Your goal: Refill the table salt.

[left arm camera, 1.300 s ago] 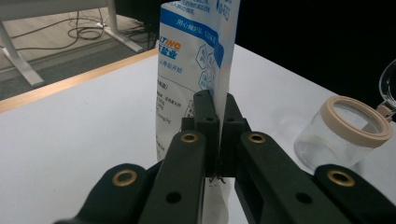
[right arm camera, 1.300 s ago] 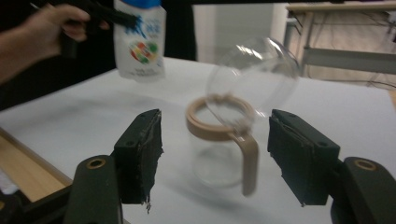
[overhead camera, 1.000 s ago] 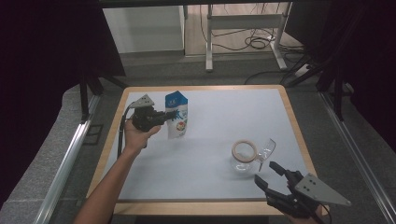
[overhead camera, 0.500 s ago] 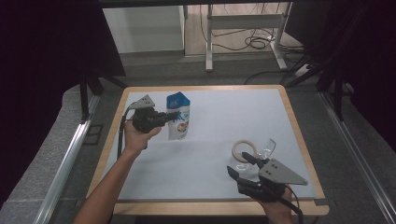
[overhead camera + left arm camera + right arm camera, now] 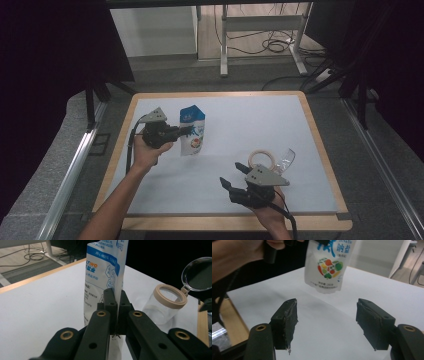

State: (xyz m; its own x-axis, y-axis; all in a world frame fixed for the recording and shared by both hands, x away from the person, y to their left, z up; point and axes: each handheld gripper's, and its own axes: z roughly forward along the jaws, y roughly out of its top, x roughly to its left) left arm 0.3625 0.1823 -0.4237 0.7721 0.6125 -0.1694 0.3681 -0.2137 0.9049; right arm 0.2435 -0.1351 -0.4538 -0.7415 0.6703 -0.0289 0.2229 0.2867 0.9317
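While we are scanning the desk (image 5: 150, 200) from its left side in the high view, we are finding the left gripper (image 5: 186, 131) first, held in a hand (image 5: 145, 152) whose forearm is coming up from the bottom edge; its fingers are clenched on the side edge of a white and blue pouch (image 5: 192, 131), which is standing upright over the rear left part of the white surface; in the left gripper view the two black fingers (image 5: 110, 302) are pressing the pouch's (image 5: 105, 272) thin edge flat between them; in the right gripper view the pouch's (image 5: 327, 267) lower edge is hanging clear above the desk (image 5: 362, 290), casting a faint shadow beneath it.

Moving rightward, we are seeing the right gripper (image 5: 232, 175) near the front edge, well apart from the pouch, its fingers pointing leftward and toward the back; they are standing released, with nothing between them; in the right gripper view the fingers (image 5: 287, 320) are framing bare white desk, the pouch farther off beyond them.

Just behind the right gripper, a clear jar (image 5: 262, 161) with a tan rim is standing on the desk; its hinged clear lid (image 5: 287, 159) is lying open to the right; in the left gripper view the jar (image 5: 165, 305) is showing past the pouch, the round lid (image 5: 198, 273) tilted up behind it.
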